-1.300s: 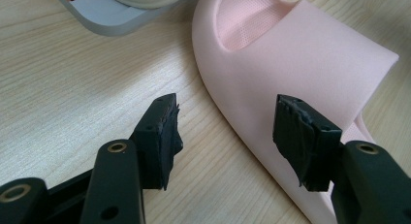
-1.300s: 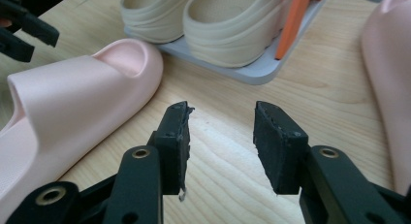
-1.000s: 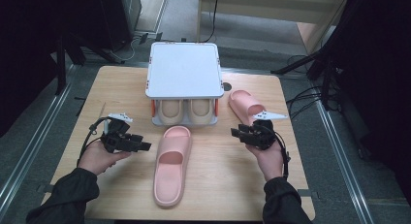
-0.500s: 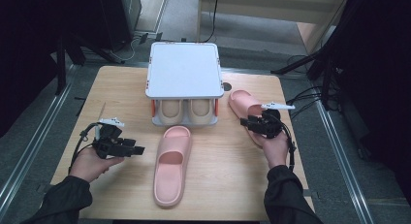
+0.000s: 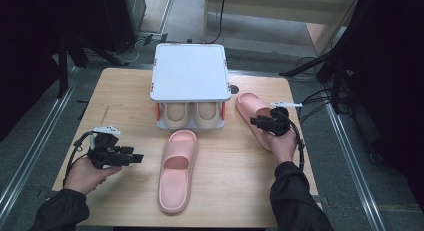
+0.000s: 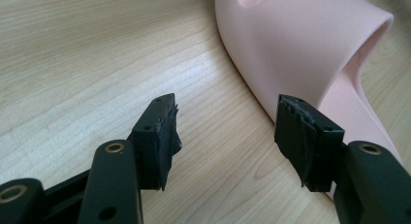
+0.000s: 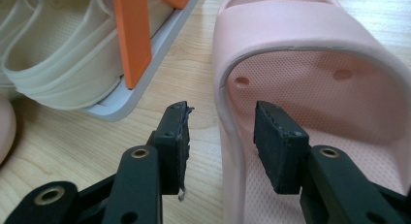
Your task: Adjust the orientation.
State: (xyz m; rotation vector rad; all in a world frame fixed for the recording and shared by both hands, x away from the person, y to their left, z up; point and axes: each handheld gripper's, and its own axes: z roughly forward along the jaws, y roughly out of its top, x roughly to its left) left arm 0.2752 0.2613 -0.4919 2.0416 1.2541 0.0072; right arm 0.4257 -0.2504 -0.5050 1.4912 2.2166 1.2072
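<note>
Two pink slippers lie on the wooden table (image 5: 125, 91). One pink slipper (image 5: 177, 171) is in the middle. The other pink slipper (image 5: 250, 108) lies at the right, beside a small rack. My right gripper (image 5: 255, 122) is open and straddles this slipper's side wall (image 7: 225, 93): one jaw is outside it and the other inside the foot opening. The pads stand apart from the wall. My left gripper (image 5: 136, 158) is open and empty, low over bare wood to the left of the middle slipper (image 6: 300, 44).
A rack with a white top (image 5: 189, 73) and orange legs (image 7: 133, 35) stands at the back centre, with a beige pair of slippers (image 5: 182, 115) under it. Cables trail off the table's right side. Metal rails run along both sides of the table.
My right gripper has moved away from me along the right slipper and now straddles its side wall. My left gripper has drifted left and nearer to me, away from the middle slipper.
</note>
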